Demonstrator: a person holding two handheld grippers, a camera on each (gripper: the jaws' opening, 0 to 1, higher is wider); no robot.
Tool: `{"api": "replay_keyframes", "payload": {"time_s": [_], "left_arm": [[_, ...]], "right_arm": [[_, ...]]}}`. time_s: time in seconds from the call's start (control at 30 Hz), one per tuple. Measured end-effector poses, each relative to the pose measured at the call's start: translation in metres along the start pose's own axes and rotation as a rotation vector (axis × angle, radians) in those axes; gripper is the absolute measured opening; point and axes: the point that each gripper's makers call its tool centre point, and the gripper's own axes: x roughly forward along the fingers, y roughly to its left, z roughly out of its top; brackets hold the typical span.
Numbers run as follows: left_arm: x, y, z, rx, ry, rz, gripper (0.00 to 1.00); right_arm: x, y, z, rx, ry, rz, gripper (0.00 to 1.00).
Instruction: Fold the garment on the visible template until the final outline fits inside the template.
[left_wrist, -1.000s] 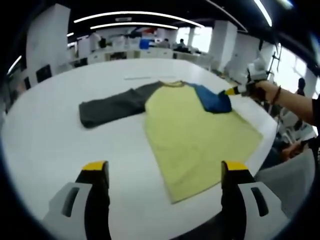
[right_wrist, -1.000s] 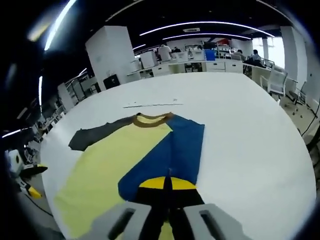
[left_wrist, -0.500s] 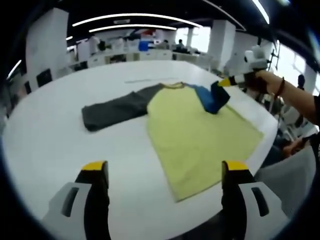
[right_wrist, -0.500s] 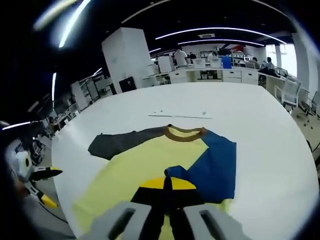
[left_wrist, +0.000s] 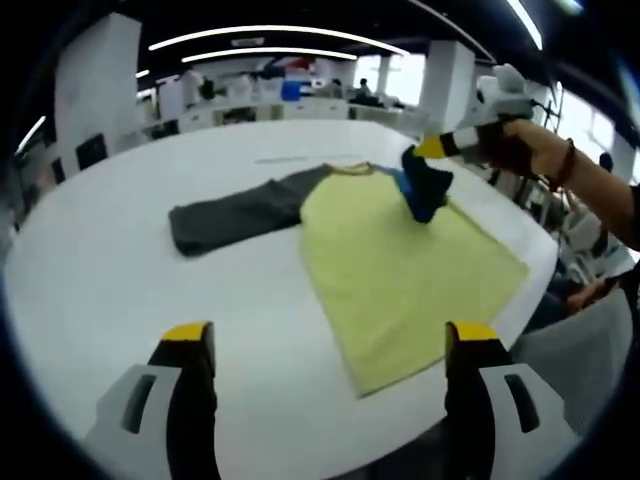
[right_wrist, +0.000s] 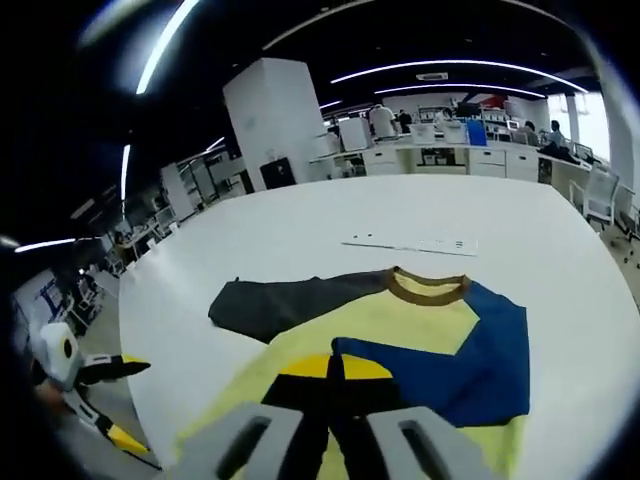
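Right now your right gripper is clamped on the blue sleeve, lifted above the yellow body of the garment, which lies flat on the white table with its grey sleeve stretched out. Your left gripper hangs with its jaws wide apart, clear of the cloth. Pull too far and you may drag the whole shirt, or drop the sleeve crooked, which I judge would bunch the fold.
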Motion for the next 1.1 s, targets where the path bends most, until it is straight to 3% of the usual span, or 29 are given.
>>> {"api": "replay_keyframes", "payload": {"time_s": [0.4, 0.7, 1.1], "left_arm": [[-0.004, 0.012, -0.002, -0.013, -0.004, 0.020, 0.92], [-0.006, 0.020, -0.006, -0.039, -0.004, 0.041, 0.92], [-0.004, 0.021, -0.012, -0.060, 0.007, 0.042, 0.92]], "right_arm": [[0.043, 0.039, 0.002, -0.014, 0.006, 0.072, 0.00], [0.069, 0.045, -0.005, -0.003, 0.042, 0.064, 0.00], [0.090, 0.054, 0.000, 0.013, 0.051, 0.062, 0.00]]}}
